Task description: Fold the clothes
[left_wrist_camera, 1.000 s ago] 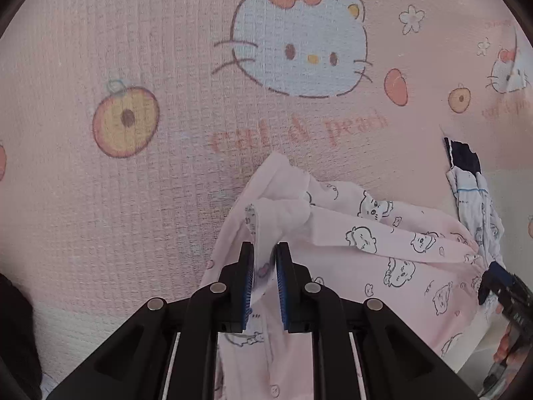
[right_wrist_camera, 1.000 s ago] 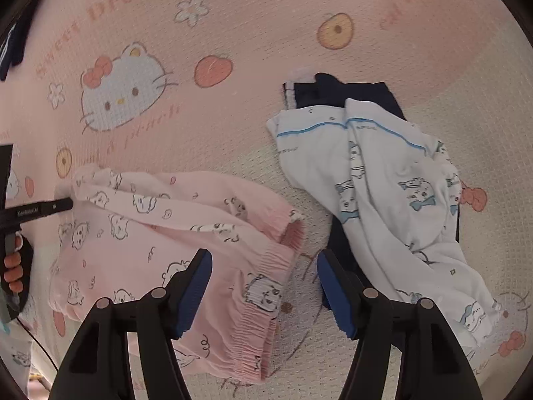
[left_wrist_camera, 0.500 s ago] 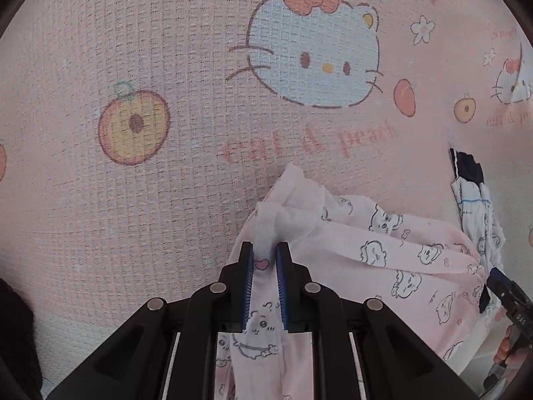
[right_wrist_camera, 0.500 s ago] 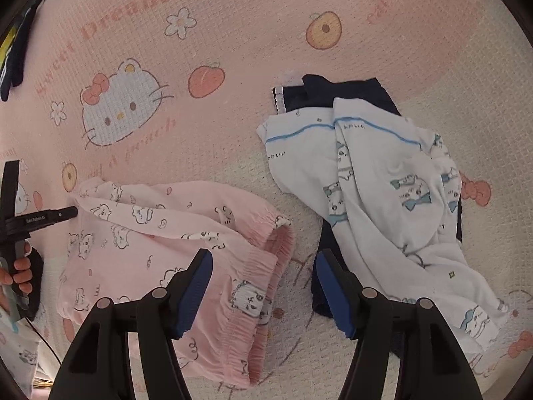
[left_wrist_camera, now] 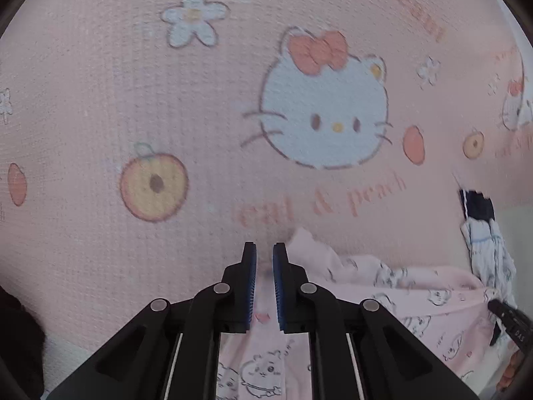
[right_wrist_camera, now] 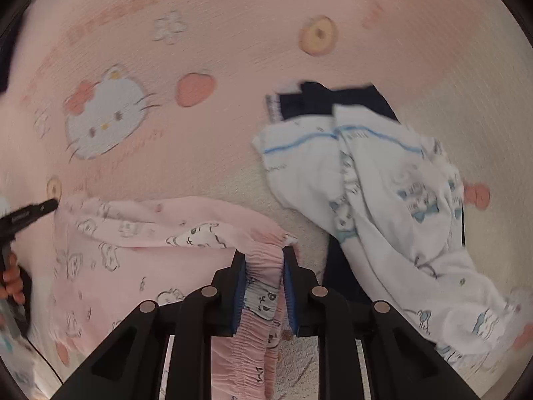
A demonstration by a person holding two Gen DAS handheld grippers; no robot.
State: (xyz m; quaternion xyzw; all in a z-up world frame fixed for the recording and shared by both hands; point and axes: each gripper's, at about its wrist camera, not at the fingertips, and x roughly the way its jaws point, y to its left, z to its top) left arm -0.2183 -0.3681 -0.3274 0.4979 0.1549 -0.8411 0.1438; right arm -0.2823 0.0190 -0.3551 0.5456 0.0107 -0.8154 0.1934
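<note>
The right tool, spread wide a second ago, has now closed on the elastic waistband of the pink pajama pants; the left tool stays clenched on their far-left end. Both ends held over the bedspread, a fold looks imminent.

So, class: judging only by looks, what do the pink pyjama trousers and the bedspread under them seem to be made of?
Pink pyjama trousers: probably thin, soft woven cotton, matt; it drapes in loose folds, and the waistband held between the right tool's pads is gathered like elastic. Bedspread: seemingly a thicker waffle-textured cotton, matt; a fine grid of small squares shows across the print. Exact fibres cannot be told.
</note>
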